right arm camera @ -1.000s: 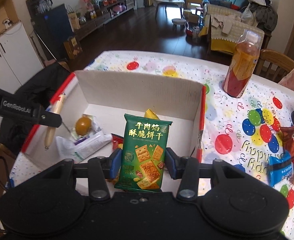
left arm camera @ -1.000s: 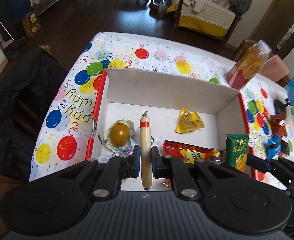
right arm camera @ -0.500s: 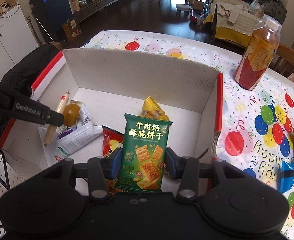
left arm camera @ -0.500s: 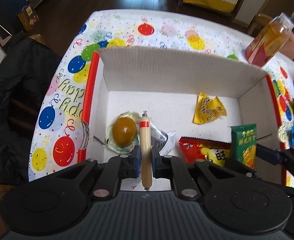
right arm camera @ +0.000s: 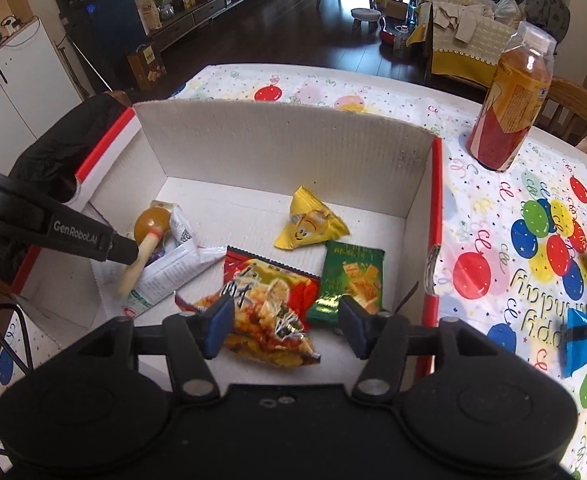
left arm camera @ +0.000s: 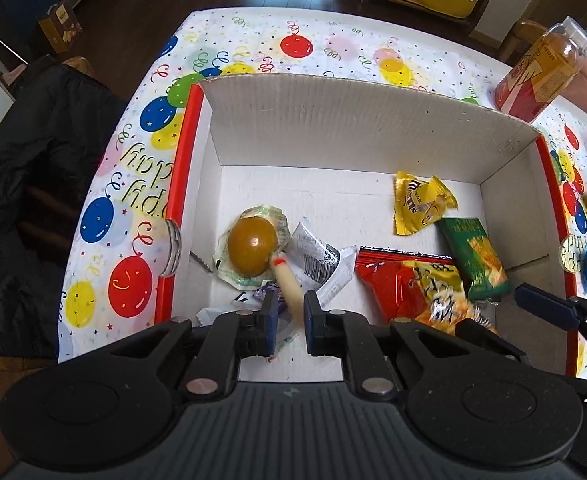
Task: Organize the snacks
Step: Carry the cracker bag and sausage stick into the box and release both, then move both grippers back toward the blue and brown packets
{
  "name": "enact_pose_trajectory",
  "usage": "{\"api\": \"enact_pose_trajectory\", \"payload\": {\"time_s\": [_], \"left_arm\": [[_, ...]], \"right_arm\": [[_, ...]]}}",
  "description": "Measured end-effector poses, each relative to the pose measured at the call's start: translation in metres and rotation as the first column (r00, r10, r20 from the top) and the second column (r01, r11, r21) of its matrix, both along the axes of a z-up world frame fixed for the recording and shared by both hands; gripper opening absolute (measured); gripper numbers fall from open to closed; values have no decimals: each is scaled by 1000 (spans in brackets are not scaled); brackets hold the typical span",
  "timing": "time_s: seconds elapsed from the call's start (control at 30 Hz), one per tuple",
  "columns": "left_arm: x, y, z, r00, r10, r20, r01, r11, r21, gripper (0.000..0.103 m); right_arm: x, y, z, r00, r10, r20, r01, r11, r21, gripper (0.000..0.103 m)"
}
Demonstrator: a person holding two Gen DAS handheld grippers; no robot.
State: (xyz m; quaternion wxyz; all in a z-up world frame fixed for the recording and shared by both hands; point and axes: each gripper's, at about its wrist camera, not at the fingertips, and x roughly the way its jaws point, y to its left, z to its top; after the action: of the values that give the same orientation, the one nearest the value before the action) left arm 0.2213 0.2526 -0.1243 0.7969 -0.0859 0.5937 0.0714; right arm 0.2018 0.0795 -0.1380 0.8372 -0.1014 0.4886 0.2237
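Fingers of right gripper spread above box.

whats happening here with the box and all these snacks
A person holding tongs in each hand is sorting snacks into a cardboard box. The right tongs are open, with the green cracker pack lying in the box. The left tongs have the sausage stick between them, tilted against the wrapped egg.

Sausage stick lower end hidden btwn left gripper jaws.
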Motion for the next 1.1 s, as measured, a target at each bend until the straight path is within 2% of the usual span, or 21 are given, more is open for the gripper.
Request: {"api": "enact_pose_trajectory", "payload": {"time_s": [0.07,0.17,0.2,0.4,0.47,0.5,0.53,0.7,0.87,1.03,1.1], "left_arm": [[-4,-1,4,1000,-6,13,6,1000,0,15],[-9,-2,10,999,-12,33,12,1000,-8,24],[-11,-2,12,999,-12,40,13,1000,-10,28],[-21,-5,25,997,-17,70,18,1000,-15,30],[-26,-6,29,996,-21,83,23,1000,-16,39],[-28,-7,31,996,-23,92,24,1000,-16,49],[-30,-7,34,994,-24,102,26,1000,-14,54],[-40,-12,44,991,-38,131,38,999,3,54],[-49,-20,55,984,-61,170,58,998,22,55],[-57,-27,66,971,-75,227,72,997,21,62],[-61,-33,71,966,-83,246,81,997,20,67]], "right_arm": [[-4,-2,5,1000,-4,10,4,1000,9,64],[-8,-4,11,1000,-10,21,10,1000,17,67],[-10,-6,13,1000,-13,26,13,1000,21,72],[-21,-14,29,998,-33,54,30,998,55,80],[-26,-18,35,997,-39,65,34,997,69,80],[-27,-20,38,997,-41,69,36,996,76,81],[-30,-21,41,996,-43,72,37,996,83,82],[-40,-30,53,993,-54,101,44,994,98,84],[-51,-40,66,990,-51,130,35,992,124,93],[-62,-51,79,985,-54,165,31,990,139,102],[-66,-57,83,983,-52,175,26,989,148,102]]}}
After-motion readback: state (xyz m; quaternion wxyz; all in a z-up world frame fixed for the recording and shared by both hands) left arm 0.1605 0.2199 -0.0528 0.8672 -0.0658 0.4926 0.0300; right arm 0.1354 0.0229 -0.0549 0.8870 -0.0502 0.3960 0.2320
